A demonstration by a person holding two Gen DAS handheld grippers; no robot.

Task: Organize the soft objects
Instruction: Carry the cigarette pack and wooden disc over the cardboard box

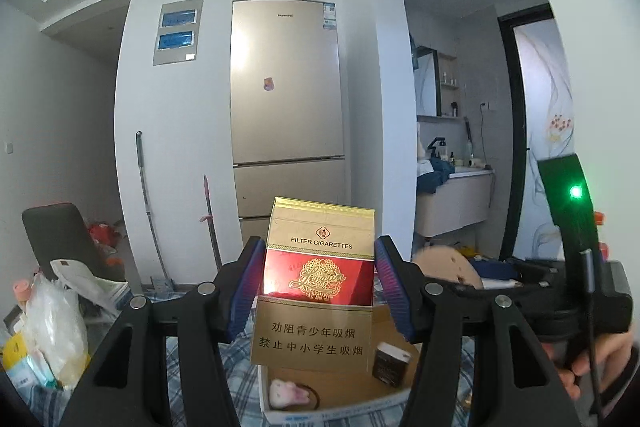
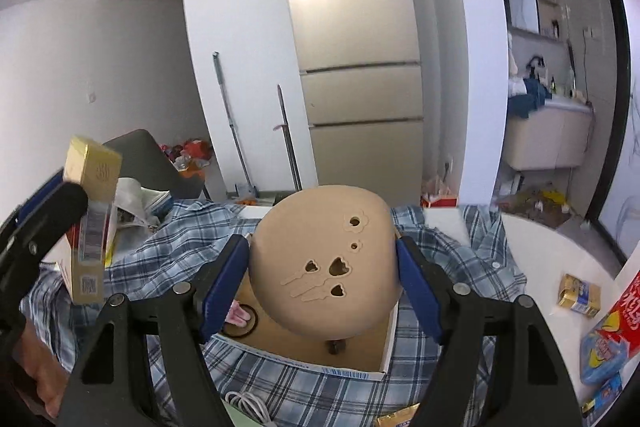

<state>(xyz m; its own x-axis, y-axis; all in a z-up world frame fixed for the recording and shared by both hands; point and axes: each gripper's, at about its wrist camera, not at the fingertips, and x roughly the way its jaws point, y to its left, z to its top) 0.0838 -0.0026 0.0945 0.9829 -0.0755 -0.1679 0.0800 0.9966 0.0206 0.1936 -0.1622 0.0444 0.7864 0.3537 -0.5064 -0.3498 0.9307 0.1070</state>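
Cigarette pack (image 1: 316, 283) upright, gold and red, clamped between blue pads (image 1: 244, 287) of left gripper (image 1: 320, 287), held in the air over the box (image 1: 340, 393). Seen side-on at far left in the right wrist view (image 2: 90, 215). Beige slipper (image 2: 326, 263) with flower cutouts gripped across its width by right gripper (image 2: 322, 283), pads (image 2: 224, 287) touching both sides, held above the same box. Box is open cardboard and sits on a blue plaid cloth (image 2: 288, 383) over the table. Inside the box: small pink-white plush (image 1: 286, 393) near left, dark small pack (image 1: 390, 363) on the right. Plastic bag (image 1: 52, 323) at left of table. Snack packets (image 2: 608, 347) and gold carton (image 2: 578, 295) on white table (image 2: 536, 259) at right. Fridge (image 1: 286, 107) on far wall, mop (image 1: 150, 207) leaning left of it.
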